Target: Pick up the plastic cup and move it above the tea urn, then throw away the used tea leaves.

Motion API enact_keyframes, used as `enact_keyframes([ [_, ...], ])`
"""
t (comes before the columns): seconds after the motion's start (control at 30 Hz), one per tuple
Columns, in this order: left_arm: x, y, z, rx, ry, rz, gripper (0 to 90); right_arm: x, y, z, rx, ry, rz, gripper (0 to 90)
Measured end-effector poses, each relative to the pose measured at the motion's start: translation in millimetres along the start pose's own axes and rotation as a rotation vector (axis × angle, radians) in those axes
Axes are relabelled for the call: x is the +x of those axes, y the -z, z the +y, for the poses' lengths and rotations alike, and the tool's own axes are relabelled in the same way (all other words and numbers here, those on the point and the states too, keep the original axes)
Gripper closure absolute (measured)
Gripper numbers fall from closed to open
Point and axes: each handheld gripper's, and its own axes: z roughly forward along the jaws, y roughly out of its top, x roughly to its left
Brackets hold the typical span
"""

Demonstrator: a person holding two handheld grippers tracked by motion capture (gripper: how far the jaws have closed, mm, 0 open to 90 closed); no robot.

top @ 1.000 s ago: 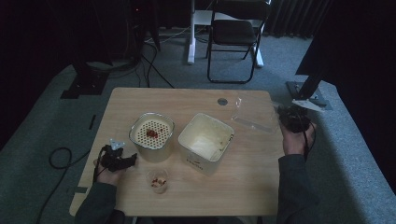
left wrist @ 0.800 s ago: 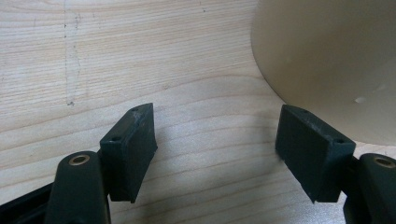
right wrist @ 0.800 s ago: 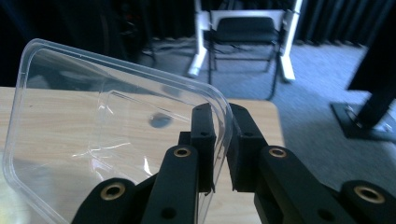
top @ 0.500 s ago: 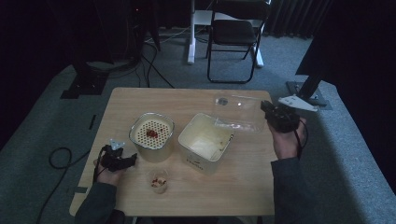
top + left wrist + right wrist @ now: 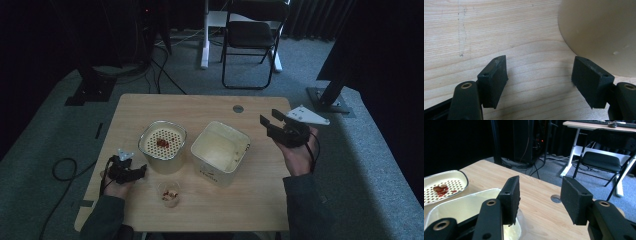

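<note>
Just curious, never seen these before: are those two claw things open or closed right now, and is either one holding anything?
Left gripper: open, holding nothing, low over the table.
Right gripper: open, holding nothing.

Right hand-held gripper [image 5: 270, 119] now higher, inward.

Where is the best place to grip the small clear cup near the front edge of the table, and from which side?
Probably grip the small clear cup across its side wall, below the rim. It stands upright with food inside, so keep it level. The left gripper, open, is nearest; come in low from the left.
</note>
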Motion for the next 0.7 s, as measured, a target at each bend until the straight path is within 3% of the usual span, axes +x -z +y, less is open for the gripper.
enact_keyframes([
  [0.23,0.2,0.0,0.0,0.002,0.006,-0.002,29.0,-15.8,-8.0,-25.5,0.062,-0.028,-0.039,47.3],
  [0.43,-0.6,1.0,0.2,0.002,0.004,0.001,29.0,-28.9,-17.9,-57.0,0.132,-0.082,-0.063,46.3],
  [0.6,-4.9,13.8,0.9,-0.045,0.010,-0.001,29.0,-34.6,-20.3,-91.1,0.198,-0.102,-0.106,44.2],
  [0.7,-12.1,25.0,-1.3,-0.075,-0.010,-0.014,29.0,-35.8,-20.8,-98.5,0.213,-0.112,-0.108,44.2],
])
